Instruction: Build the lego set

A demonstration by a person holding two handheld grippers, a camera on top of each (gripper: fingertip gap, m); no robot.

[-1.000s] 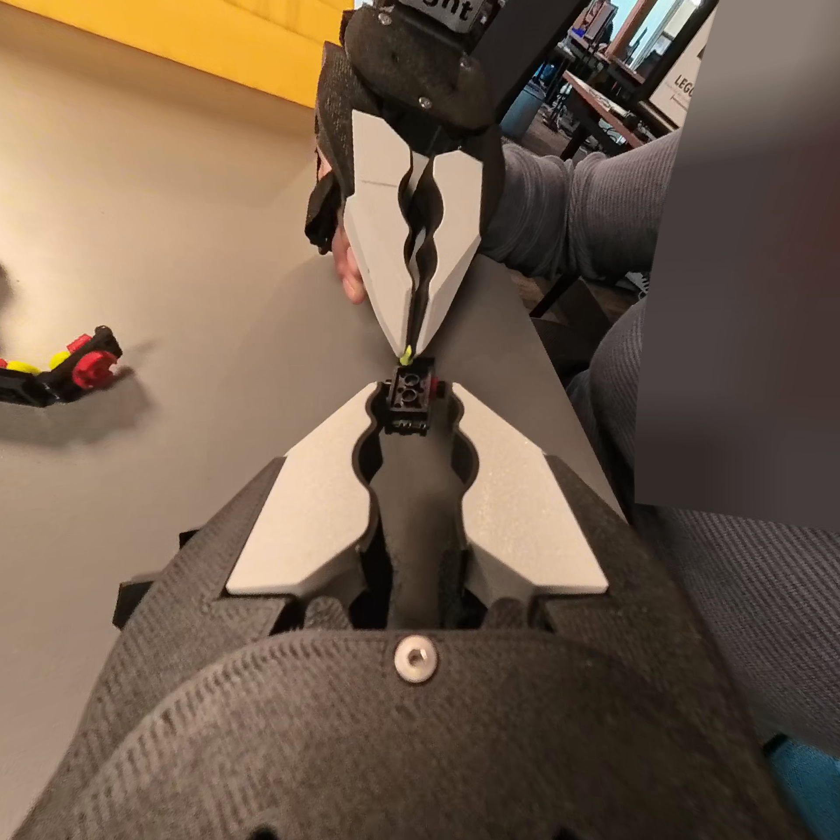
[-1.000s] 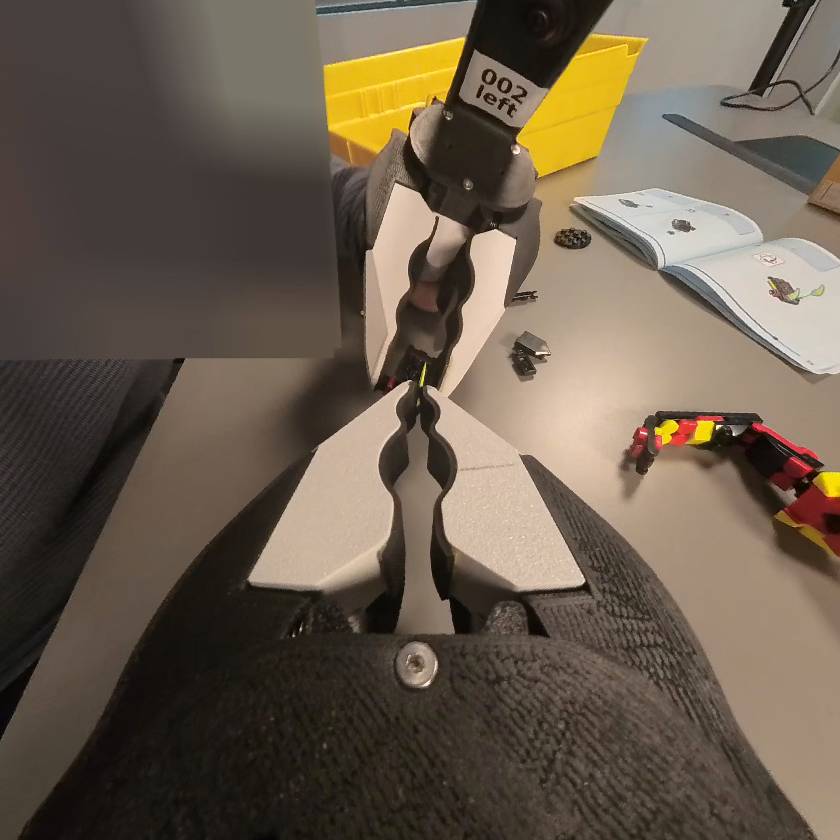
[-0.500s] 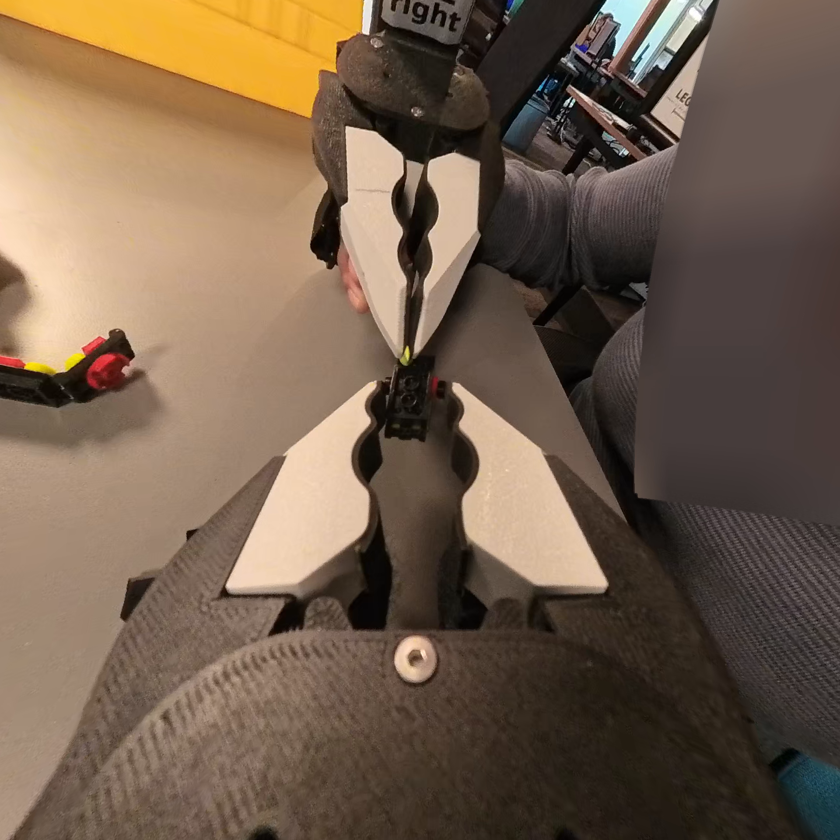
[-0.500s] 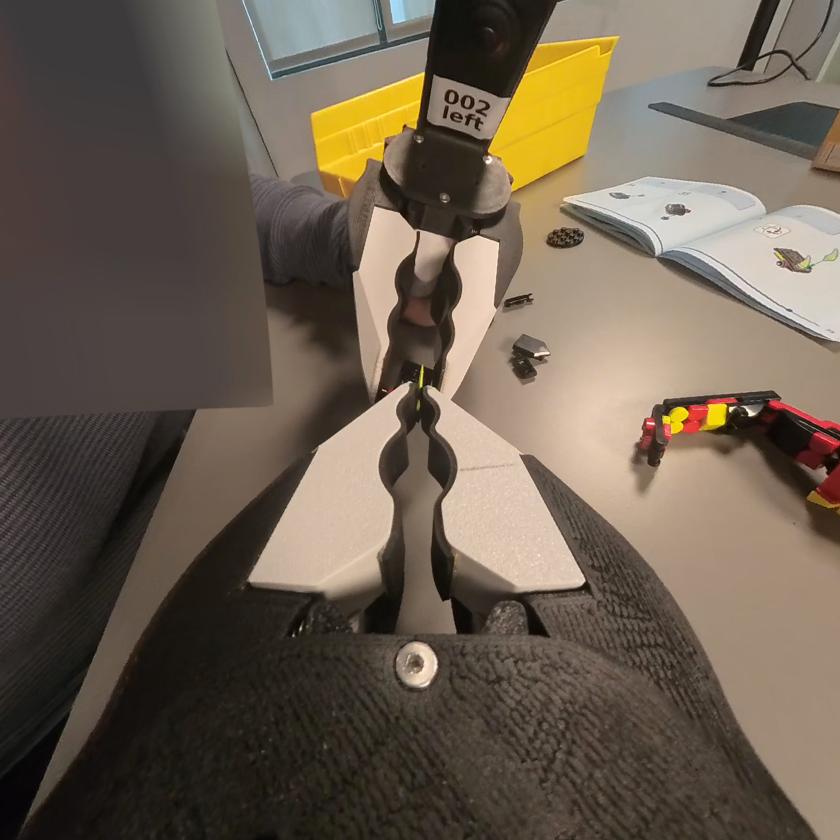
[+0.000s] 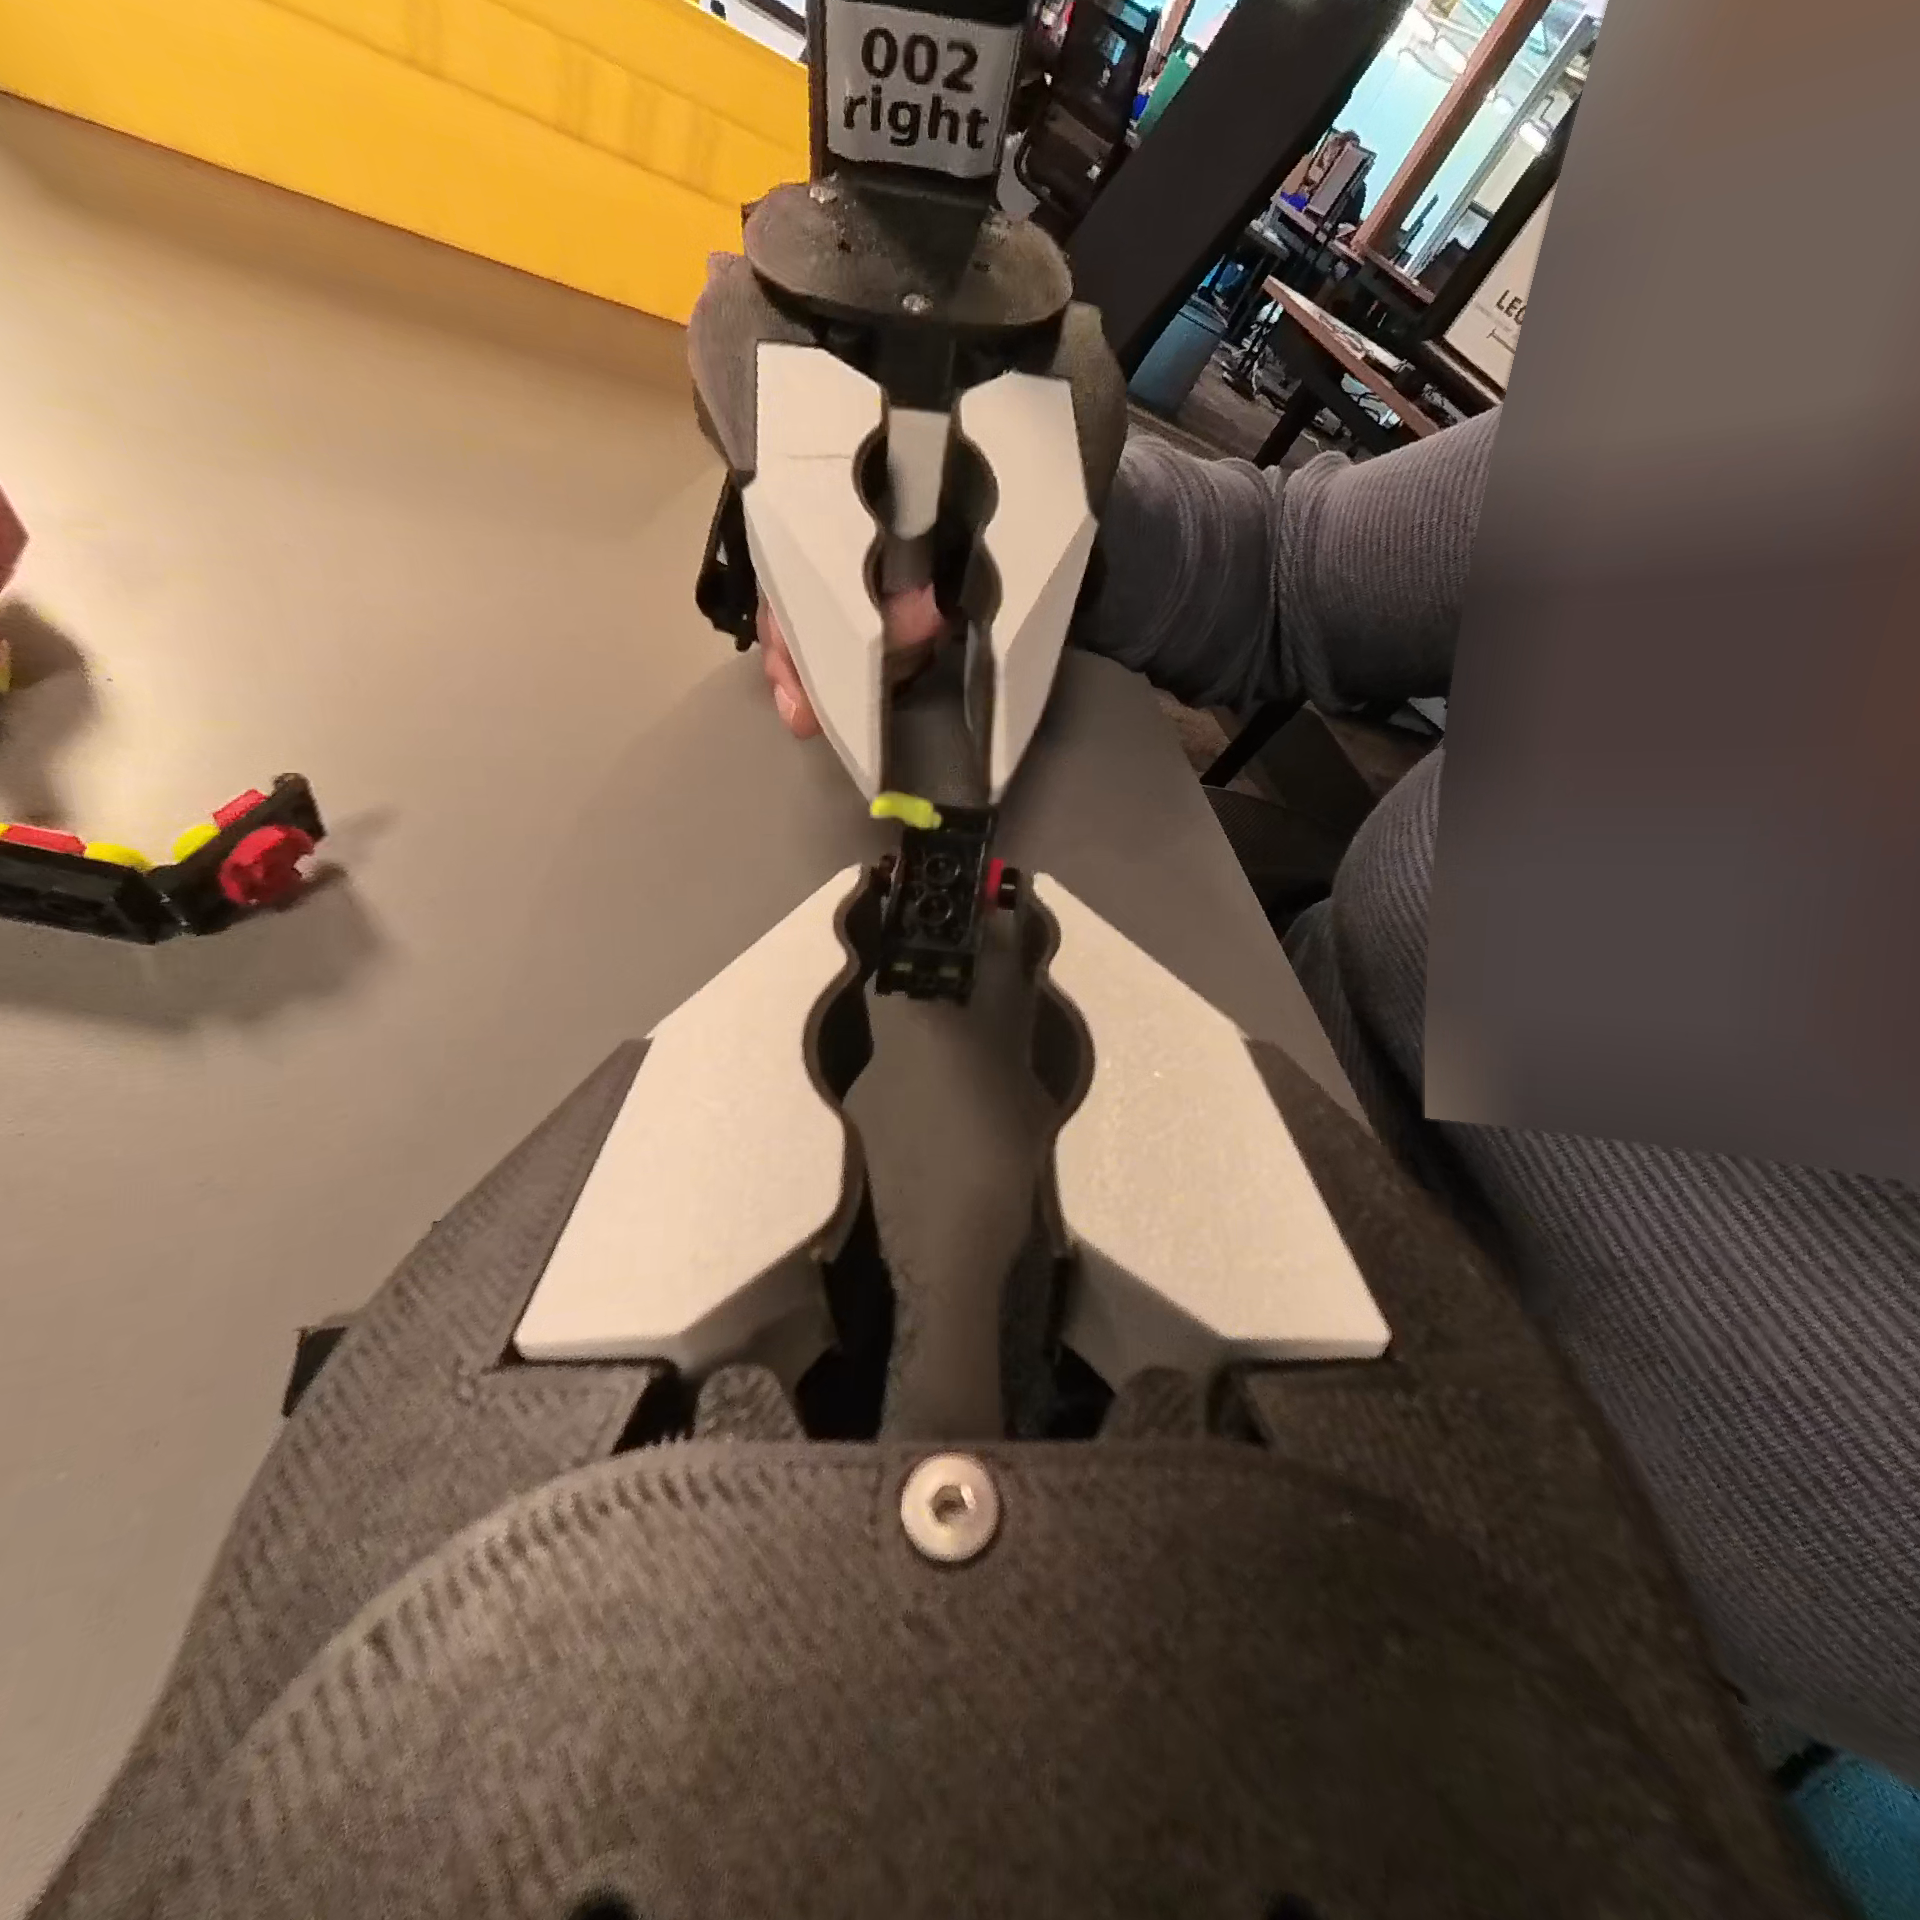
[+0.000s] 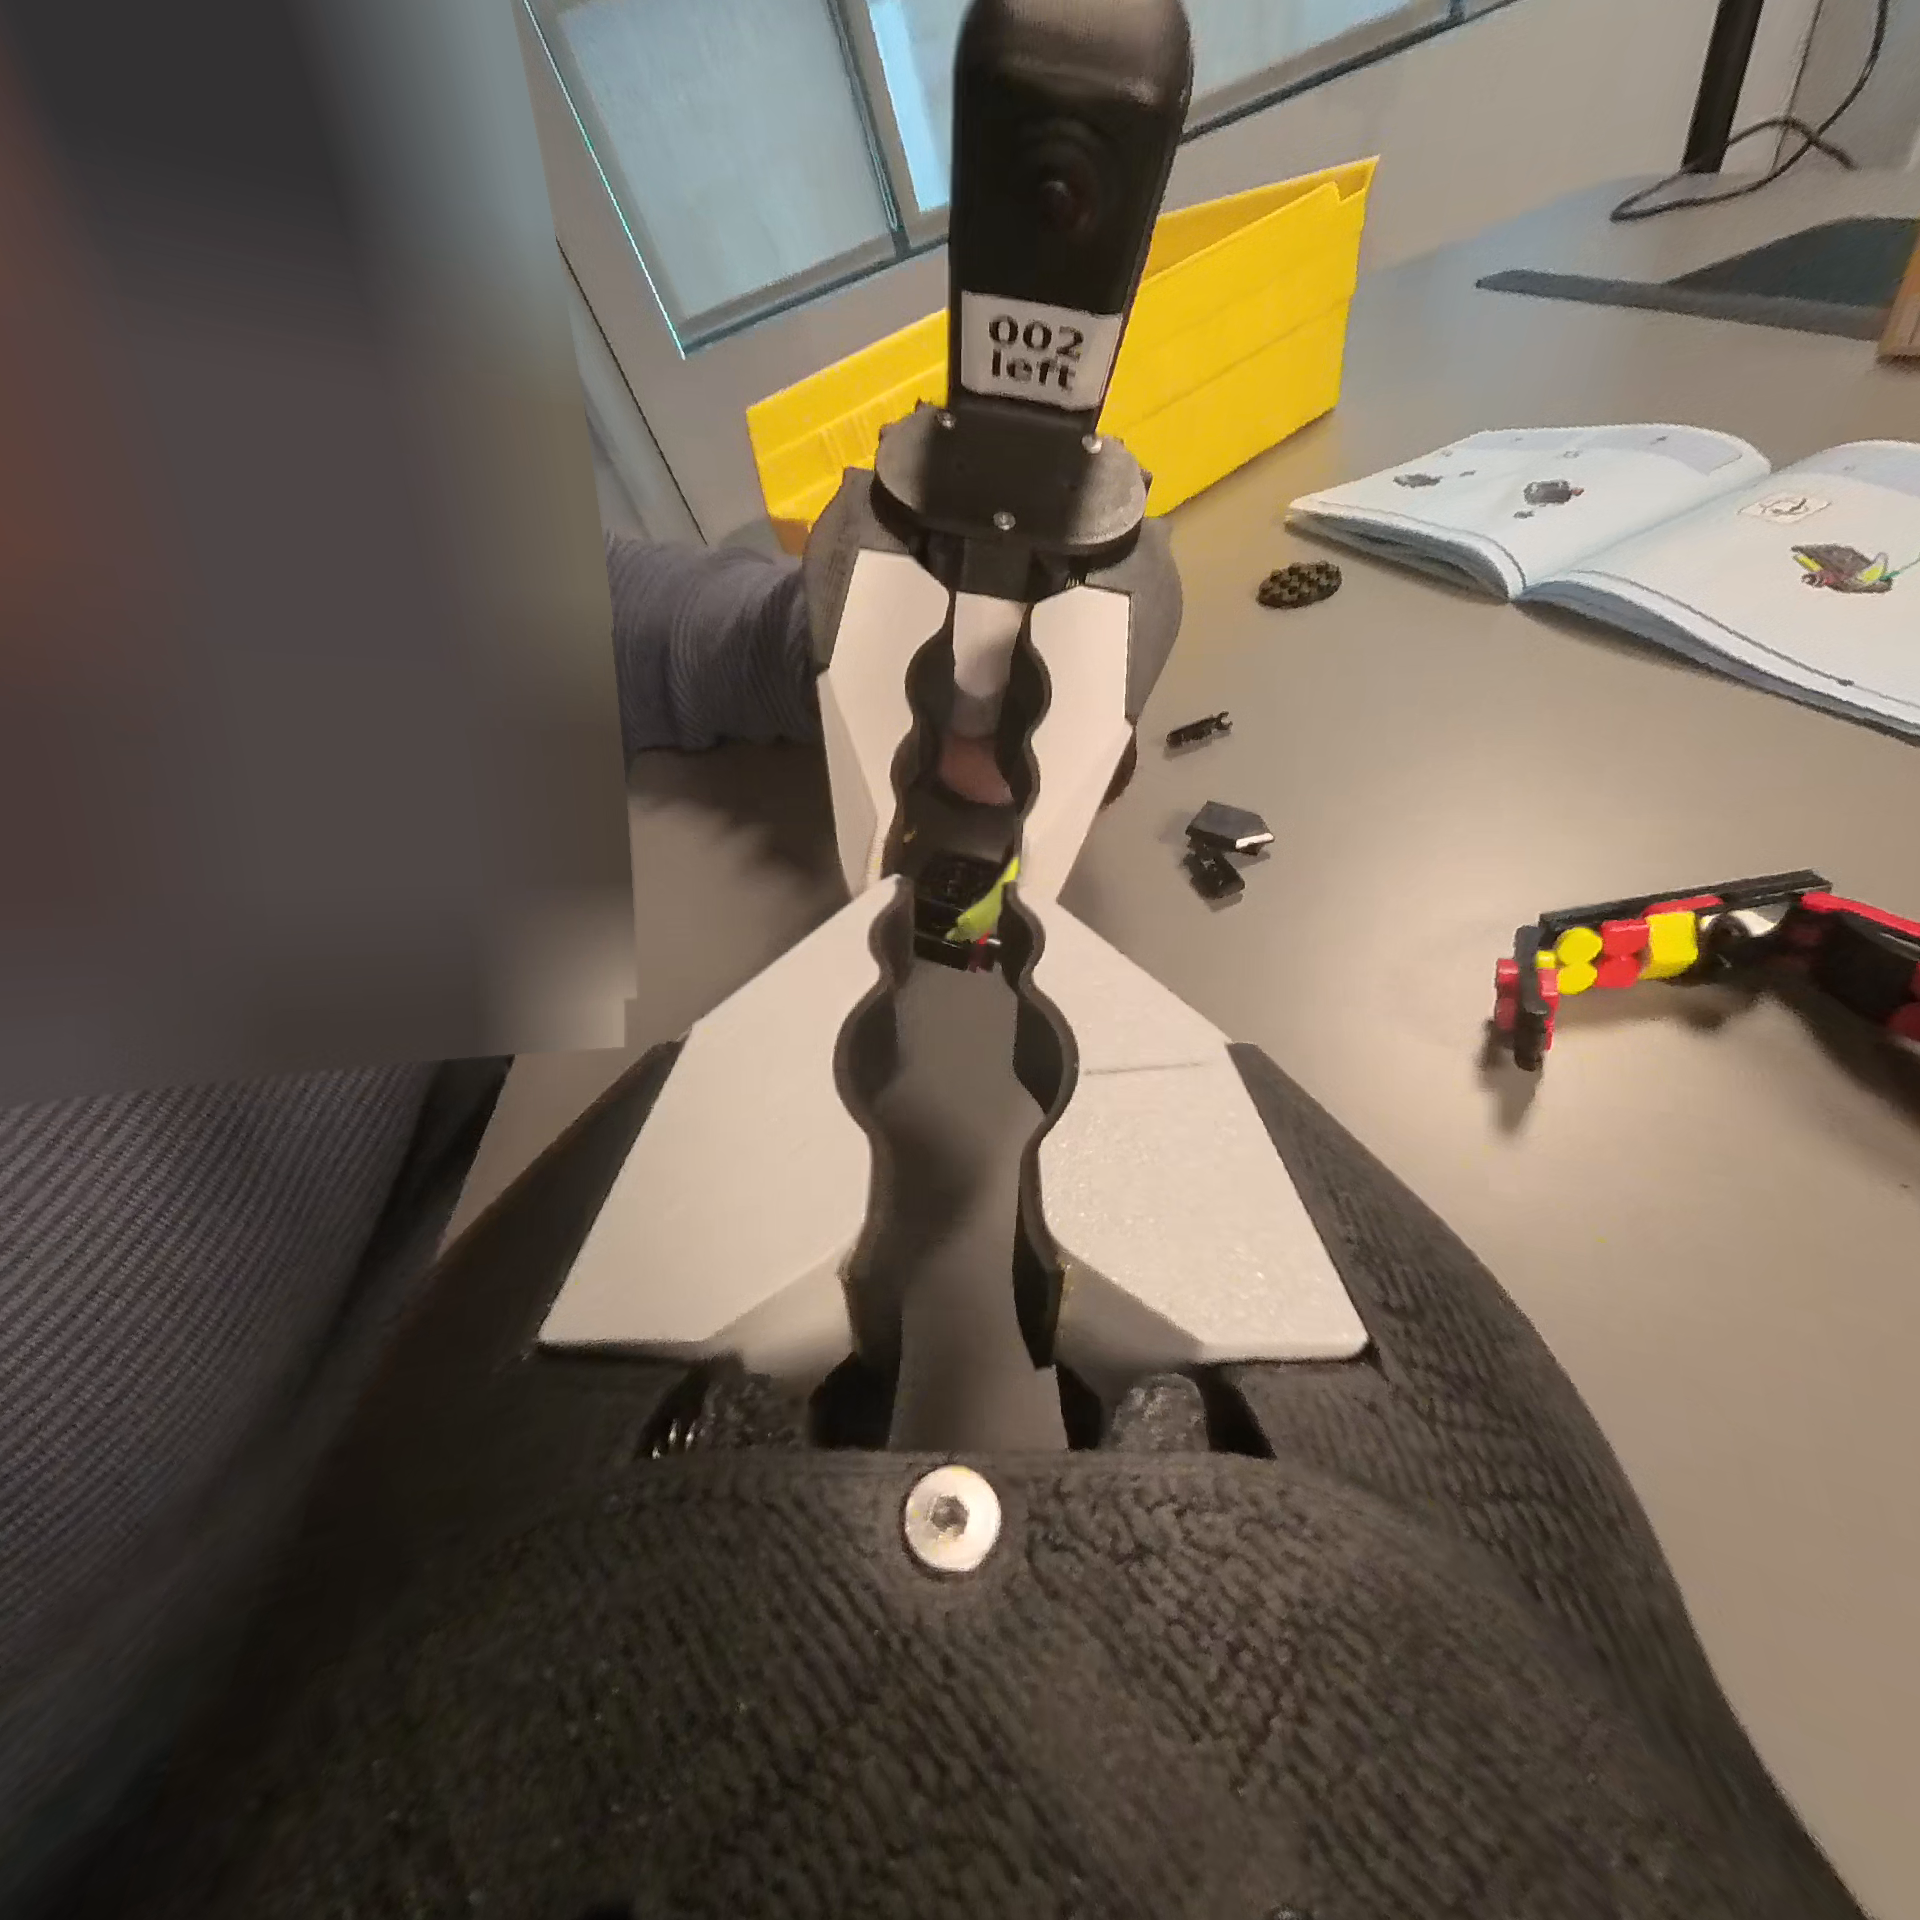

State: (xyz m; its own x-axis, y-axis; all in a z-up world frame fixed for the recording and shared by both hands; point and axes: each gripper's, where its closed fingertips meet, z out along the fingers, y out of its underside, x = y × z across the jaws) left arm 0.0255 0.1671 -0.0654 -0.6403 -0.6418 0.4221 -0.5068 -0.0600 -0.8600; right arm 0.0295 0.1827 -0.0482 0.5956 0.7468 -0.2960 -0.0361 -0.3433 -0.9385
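showing only rightward: instruction booklet [image 6: 1621, 561]

bare table [image 6: 1351, 1299] right of the grippers; loose black pieces [image 6: 1226, 842] and red-yellow assembly [image 6: 1621, 951] beyond

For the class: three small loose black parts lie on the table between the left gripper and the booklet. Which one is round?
The black disc nearest the booklet. The thin clip is a sliver, and the wedge piece is angular.
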